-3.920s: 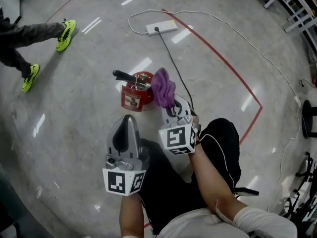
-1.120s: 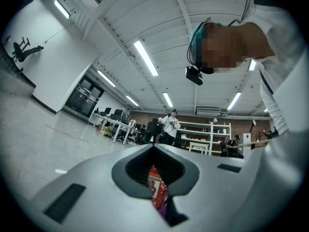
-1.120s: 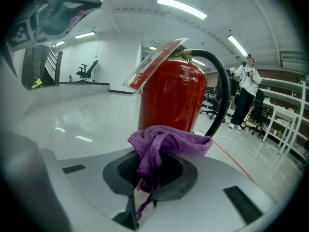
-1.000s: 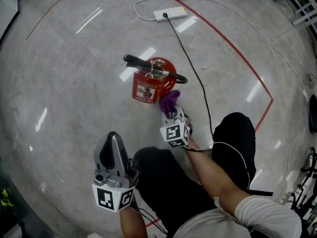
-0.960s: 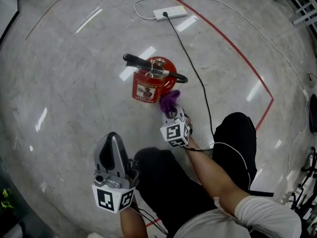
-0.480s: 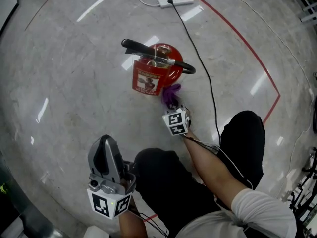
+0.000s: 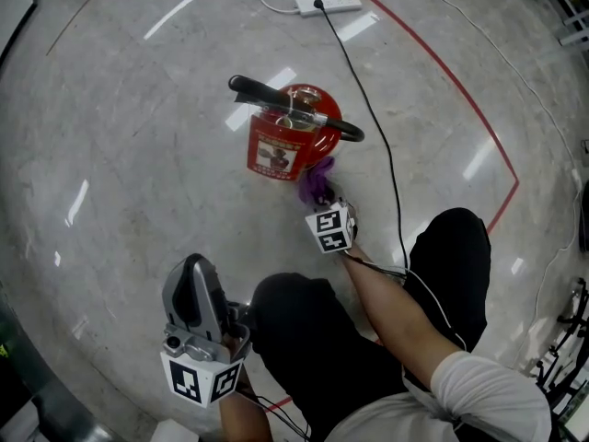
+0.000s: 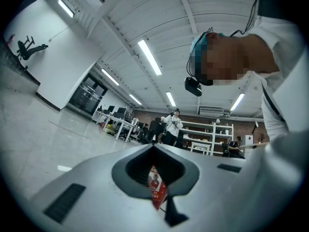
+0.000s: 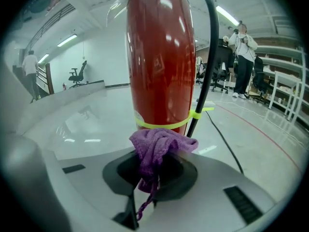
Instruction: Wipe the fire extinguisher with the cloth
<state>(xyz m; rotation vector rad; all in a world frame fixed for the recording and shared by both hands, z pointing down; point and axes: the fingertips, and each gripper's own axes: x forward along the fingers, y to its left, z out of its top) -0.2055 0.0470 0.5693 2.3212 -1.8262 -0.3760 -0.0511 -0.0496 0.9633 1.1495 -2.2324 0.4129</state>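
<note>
A red fire extinguisher (image 7: pixel 287 142) stands on the floor, with a black handle and a black hose (image 7: pixel 348 133). My right gripper (image 7: pixel 322 201) is shut on a bunched purple cloth (image 7: pixel 317 180), low at the cylinder's near right side. In the right gripper view the cloth (image 9: pixel 159 148) sits right in front of the red cylinder (image 9: pixel 159 57), by a yellow-green tie (image 9: pixel 166 123) and the hose (image 9: pixel 205 71); I cannot tell whether it touches. My left gripper (image 7: pixel 191 265) is held back near the person's knee, shut and empty. A sliver of the extinguisher (image 8: pixel 155 187) shows between its jaws.
A black cable (image 7: pixel 368 99) runs from a white power strip (image 7: pixel 328 1) past the extinguisher's right side. Red floor tape (image 7: pixel 460 99) crosses at the right. The person's black-trousered legs (image 7: pixel 322 339) fill the near floor. People and desks stand far off in both gripper views.
The right gripper has carried the cloth from the extinguisher's upper right side down to its lower side. The left gripper has drawn back toward the person.
</note>
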